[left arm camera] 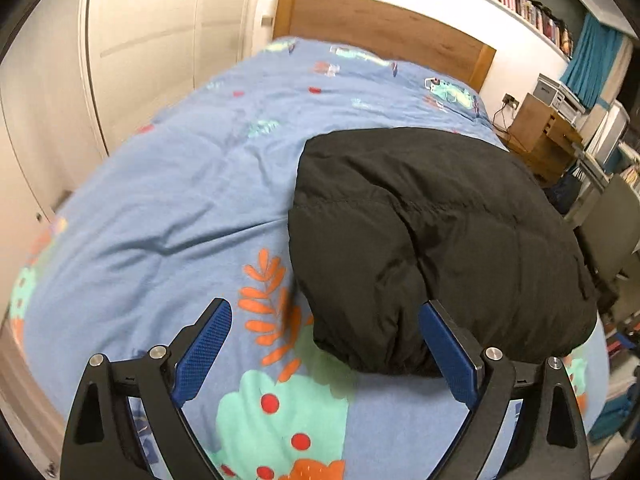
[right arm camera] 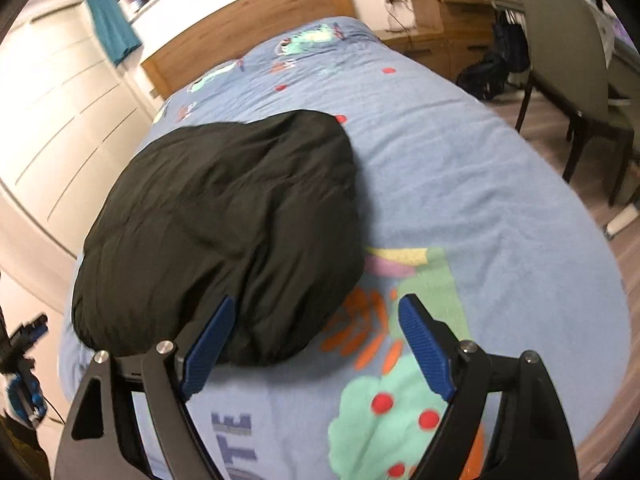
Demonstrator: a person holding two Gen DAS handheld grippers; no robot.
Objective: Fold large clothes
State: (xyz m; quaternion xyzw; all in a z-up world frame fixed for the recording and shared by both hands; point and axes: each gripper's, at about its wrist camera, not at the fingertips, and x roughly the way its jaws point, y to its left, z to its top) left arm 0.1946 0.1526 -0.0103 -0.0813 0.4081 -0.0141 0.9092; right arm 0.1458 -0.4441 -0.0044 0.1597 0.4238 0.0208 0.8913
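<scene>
While black jacket [left arm camera: 432, 240] lies folded on bed [left arm camera: 180, 200], both claws gape.

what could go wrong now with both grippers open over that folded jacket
1. The black puffer jacket looks puffy and bulges; with nothing holding it, the fold may spring open.
2. The left gripper and right gripper both hover open near its front edge; closing could catch the blue duvet cover too.

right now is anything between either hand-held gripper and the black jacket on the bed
Nothing visible. The black jacket lies bunched on the blue bedspread, just beyond both open grippers. Only bare bedspread shows between the left hand-held gripper or the right hand-held gripper and the jacket's near edge.
</scene>
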